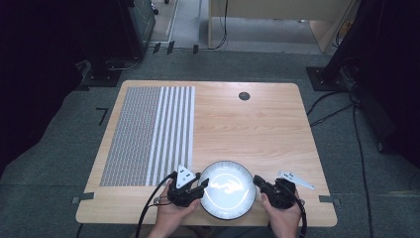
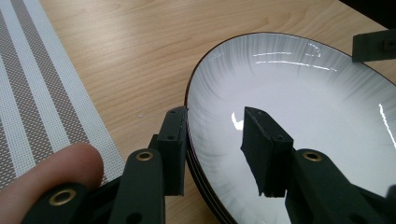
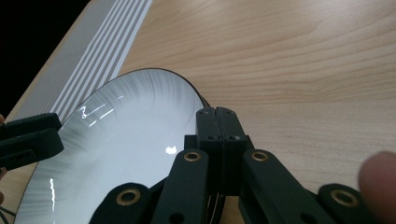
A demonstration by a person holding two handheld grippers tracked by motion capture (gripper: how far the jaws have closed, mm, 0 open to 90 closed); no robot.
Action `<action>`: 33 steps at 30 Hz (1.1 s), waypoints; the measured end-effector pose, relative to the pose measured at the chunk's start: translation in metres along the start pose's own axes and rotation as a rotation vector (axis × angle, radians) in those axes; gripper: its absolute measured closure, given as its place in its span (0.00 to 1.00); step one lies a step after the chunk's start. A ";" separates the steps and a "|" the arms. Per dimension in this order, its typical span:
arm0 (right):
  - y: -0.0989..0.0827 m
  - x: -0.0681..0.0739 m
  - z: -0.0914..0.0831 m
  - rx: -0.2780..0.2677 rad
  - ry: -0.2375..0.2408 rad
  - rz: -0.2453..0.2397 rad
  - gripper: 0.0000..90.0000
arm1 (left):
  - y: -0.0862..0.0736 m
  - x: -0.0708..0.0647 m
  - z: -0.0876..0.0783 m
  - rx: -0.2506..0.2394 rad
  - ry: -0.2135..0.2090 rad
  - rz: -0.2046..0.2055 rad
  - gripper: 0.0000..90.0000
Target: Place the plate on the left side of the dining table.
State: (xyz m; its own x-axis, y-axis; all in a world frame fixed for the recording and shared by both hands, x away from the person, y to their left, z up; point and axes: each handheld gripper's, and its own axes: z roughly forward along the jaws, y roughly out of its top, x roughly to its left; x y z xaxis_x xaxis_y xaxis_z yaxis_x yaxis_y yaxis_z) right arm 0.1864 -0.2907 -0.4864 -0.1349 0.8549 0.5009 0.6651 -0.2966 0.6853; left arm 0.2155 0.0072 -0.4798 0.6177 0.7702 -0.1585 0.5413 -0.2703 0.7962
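Observation:
A round white plate (image 1: 228, 191) with a dark rim lies at the table's near edge, between both grippers. My left gripper (image 1: 200, 186) is at its left side and stands open. In the left gripper view the gripper (image 2: 215, 114) straddles the plate's rim (image 2: 187, 100), with one jaw outside over the wood and the other over the plate's inner surface. My right gripper (image 1: 257, 179) is at the plate's right side. In the right gripper view the gripper (image 3: 216, 112) is shut with no gap between its jaws. The plate's rim (image 3: 198, 91) runs under them.
A grey and white striped placemat (image 1: 148, 134) covers the left part of the wooden table (image 1: 257, 129). A dark round hole (image 1: 244, 96) sits near the far edge. Cables and dark equipment stands lie on the floor around the table.

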 end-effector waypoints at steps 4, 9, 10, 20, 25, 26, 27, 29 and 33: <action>0.008 0.002 -0.012 -0.049 0.024 0.016 1.00 | 0.000 0.000 0.000 -0.001 -0.001 -0.001 0.67; 0.004 -0.003 -0.010 -0.025 -0.017 -0.024 1.00 | 0.000 -0.001 0.001 0.005 0.003 0.002 0.66; 0.003 -0.004 -0.007 -0.011 -0.027 -0.031 0.99 | 0.000 -0.001 0.001 0.005 0.004 0.005 0.66; -0.002 0.004 -0.001 0.022 -0.030 -0.054 0.96 | -0.001 -0.002 0.001 0.012 0.004 0.009 0.64; -0.002 0.006 0.001 0.058 -0.033 -0.080 0.95 | -0.001 -0.003 0.001 0.016 0.010 0.010 0.64; -0.003 0.005 0.002 0.063 -0.031 -0.075 0.95 | -0.001 -0.003 0.002 0.016 0.012 0.011 0.64; -0.003 0.004 0.002 0.059 -0.025 -0.071 0.94 | -0.001 -0.004 0.002 0.018 0.014 0.013 0.64; -0.003 0.003 0.002 0.063 -0.007 -0.056 0.90 | -0.003 -0.004 0.003 0.018 0.016 0.022 0.63; -0.006 0.003 0.005 0.036 0.016 -0.057 0.85 | -0.005 -0.004 0.005 0.025 0.023 0.024 0.63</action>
State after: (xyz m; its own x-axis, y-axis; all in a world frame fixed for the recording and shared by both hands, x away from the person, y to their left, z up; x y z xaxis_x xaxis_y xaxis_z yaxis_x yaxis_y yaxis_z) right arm 0.1858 -0.2849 -0.4914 -0.1850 0.8628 0.4704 0.6823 -0.2317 0.6934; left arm 0.2132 0.0022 -0.4857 0.6174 0.7766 -0.1256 0.5407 -0.3030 0.7847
